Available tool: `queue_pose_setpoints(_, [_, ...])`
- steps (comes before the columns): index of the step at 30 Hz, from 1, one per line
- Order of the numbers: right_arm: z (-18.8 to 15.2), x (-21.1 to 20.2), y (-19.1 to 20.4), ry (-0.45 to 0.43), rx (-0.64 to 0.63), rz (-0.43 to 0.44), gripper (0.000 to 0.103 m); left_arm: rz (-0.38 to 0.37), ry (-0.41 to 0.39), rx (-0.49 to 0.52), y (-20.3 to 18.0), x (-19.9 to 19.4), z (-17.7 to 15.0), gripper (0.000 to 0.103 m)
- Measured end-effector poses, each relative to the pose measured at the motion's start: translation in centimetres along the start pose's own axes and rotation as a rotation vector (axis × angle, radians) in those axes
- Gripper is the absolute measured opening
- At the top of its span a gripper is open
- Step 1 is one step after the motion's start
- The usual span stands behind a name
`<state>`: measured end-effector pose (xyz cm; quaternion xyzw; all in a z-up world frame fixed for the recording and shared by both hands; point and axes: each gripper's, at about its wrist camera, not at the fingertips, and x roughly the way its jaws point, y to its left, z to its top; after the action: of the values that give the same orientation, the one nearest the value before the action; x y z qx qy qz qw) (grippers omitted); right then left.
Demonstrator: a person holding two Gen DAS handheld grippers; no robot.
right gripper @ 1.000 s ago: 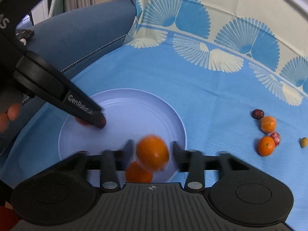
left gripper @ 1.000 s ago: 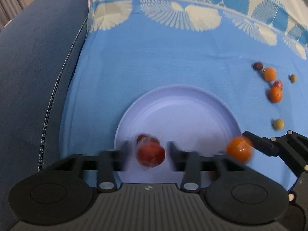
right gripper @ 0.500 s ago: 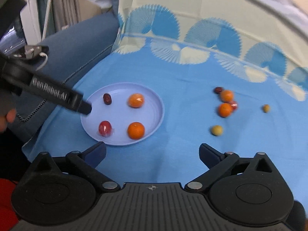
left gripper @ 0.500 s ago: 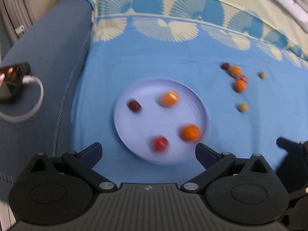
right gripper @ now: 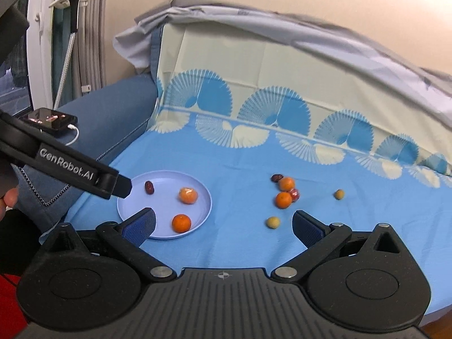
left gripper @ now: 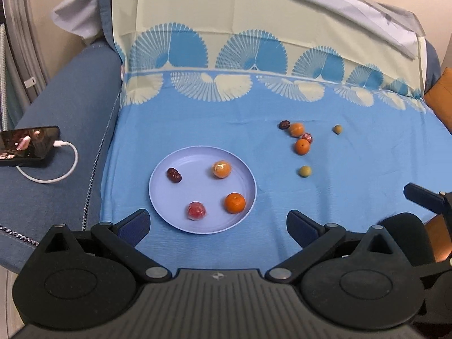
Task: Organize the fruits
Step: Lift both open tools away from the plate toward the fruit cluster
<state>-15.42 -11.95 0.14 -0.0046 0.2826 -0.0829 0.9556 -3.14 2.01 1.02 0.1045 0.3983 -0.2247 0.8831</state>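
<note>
A lilac plate [left gripper: 180, 220] [right gripper: 203, 206] lies on the blue cloth. It holds a dark date [left gripper: 173, 175], a wrapped orange [left gripper: 221, 169], a bare orange [left gripper: 234, 202] and a wrapped red fruit [left gripper: 196, 210]. To its right on the cloth lie a date [left gripper: 284, 125], two oranges [left gripper: 302, 146], a red wrapped fruit [left gripper: 307, 138] and two small green fruits [left gripper: 305, 171]. My left gripper [left gripper: 217, 223] is open and empty, held back above the plate's near edge. My right gripper [right gripper: 224, 223] is open and empty, raised above the cloth.
A phone [left gripper: 28, 142] on a white charging cable [left gripper: 56, 175] lies on the blue sofa arm at left. The patterned cloth [left gripper: 254, 107] runs up the sofa back. The left gripper's side [right gripper: 65, 169] crosses the right wrist view. An orange cushion [left gripper: 440, 96] sits far right.
Both grippers opened, dropping the red fruit and the orange onto the plate, then pulled back and up. The view now takes in the whole cloth.
</note>
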Motion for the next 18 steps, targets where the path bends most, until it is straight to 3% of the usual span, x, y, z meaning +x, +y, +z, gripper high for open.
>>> queue_pose_setpoints(18, [-0.2,-2.8,-0.5,-0.064,0.019,-0.030,0.102,0.008,-0.049,-0.022,-0.2,-2.9,-0.7,0.103])
